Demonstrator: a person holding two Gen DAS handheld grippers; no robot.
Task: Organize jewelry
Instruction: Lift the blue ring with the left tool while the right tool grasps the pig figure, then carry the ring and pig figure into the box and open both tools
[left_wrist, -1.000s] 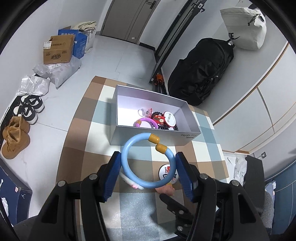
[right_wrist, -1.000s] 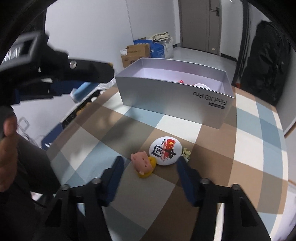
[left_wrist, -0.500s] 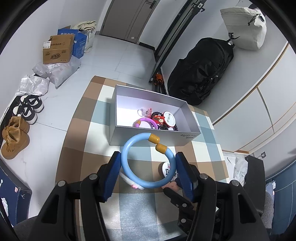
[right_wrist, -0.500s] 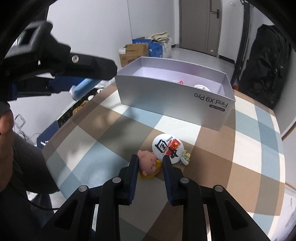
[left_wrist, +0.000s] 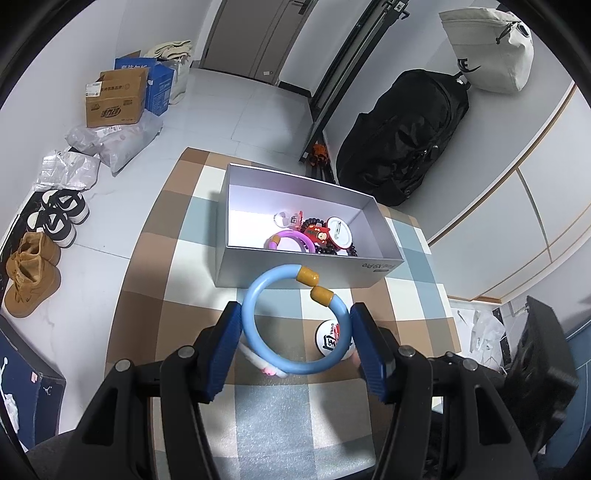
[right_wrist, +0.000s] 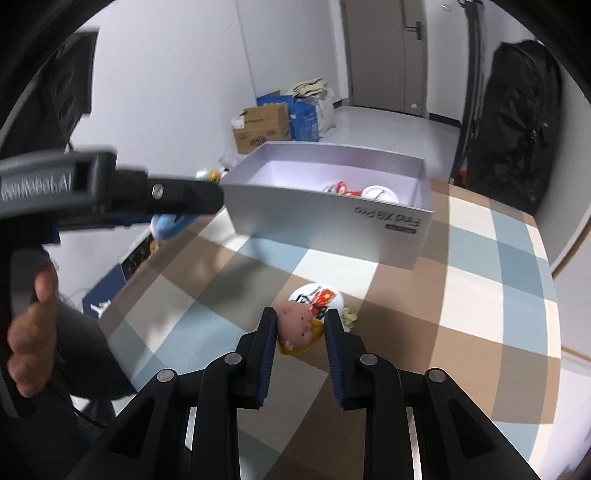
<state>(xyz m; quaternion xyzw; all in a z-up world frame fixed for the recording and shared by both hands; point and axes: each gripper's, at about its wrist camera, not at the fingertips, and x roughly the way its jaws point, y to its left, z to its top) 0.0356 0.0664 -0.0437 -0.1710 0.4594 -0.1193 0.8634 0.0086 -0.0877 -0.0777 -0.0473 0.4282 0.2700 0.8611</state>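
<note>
My left gripper (left_wrist: 295, 321) is shut on a light blue bangle (left_wrist: 258, 291) with two yellow caps and holds it above the checked table, just in front of the grey box (left_wrist: 306, 271). The box holds a purple bangle (left_wrist: 290, 236), dark beads, a red charm and a white badge. My right gripper (right_wrist: 300, 325) is shut on a pink pig charm (right_wrist: 297, 325) and holds it just above the table. A round white badge (right_wrist: 317, 295) and a small pale trinket (right_wrist: 349, 316) lie just beyond it. The left gripper (right_wrist: 110, 199) shows at the left of the right wrist view.
The grey box (right_wrist: 325, 221) stands at the far middle of the checked tablecloth (right_wrist: 480, 295). A pink-and-white trinket (left_wrist: 262, 365) lies under the blue bangle. Shoes, cardboard boxes and bags sit on the floor at left; a black backpack (left_wrist: 406, 133) leans at the far right.
My right gripper closed on the pig charm and lifted it slightly toward the box. The left gripper with the blue bangle stayed almost still.
</note>
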